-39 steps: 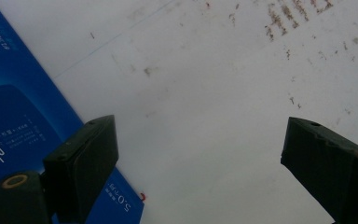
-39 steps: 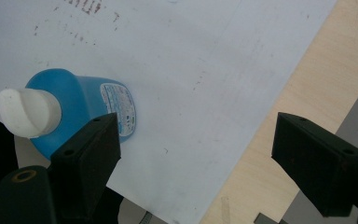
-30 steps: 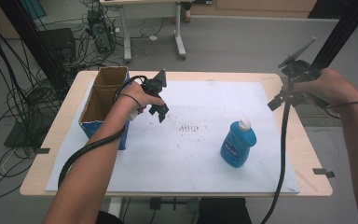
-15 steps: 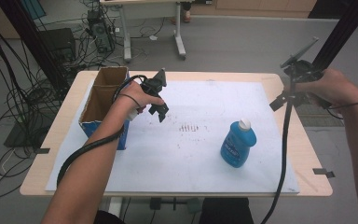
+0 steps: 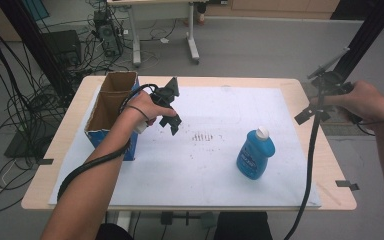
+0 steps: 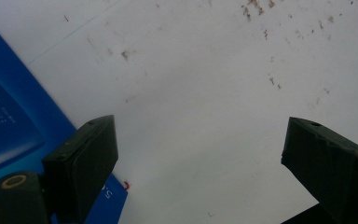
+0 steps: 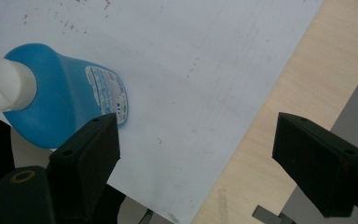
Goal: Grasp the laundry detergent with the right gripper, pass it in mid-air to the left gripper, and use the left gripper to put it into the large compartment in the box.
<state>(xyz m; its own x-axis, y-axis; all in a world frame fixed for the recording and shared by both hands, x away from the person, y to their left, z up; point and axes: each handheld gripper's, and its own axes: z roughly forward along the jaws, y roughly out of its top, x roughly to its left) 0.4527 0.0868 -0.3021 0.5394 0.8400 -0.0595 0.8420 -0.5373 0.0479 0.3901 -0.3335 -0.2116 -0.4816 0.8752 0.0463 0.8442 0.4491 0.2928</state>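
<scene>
So the blue bottle (image 5: 254, 154) is a squat, glossy plastic thing with a rounded belly, a white screw cap and a small printed label. It's standing upright on the right half of the white sheet (image 5: 220, 165), nothing touching it. From my right gripper view the bottle (image 7: 65, 98) sits just past the left jaw, and the sheet looks smooth and matte with little brown specks scattered on it.

My right gripper (image 5: 310, 111) is up over the right edge of the table (image 5: 325, 165), well apart from the bottle, jaws spread wide with nothing between them. The bare table edge is pale wood grain.

My left gripper (image 5: 170, 119) hovers over the sheet just beside the cardboard box (image 5: 111, 107), also wide apart and empty. The box is tall and rectangular with an open top, raw brown inside and glossy blue print outside. The jaws are chunky matte black blocks.
</scene>
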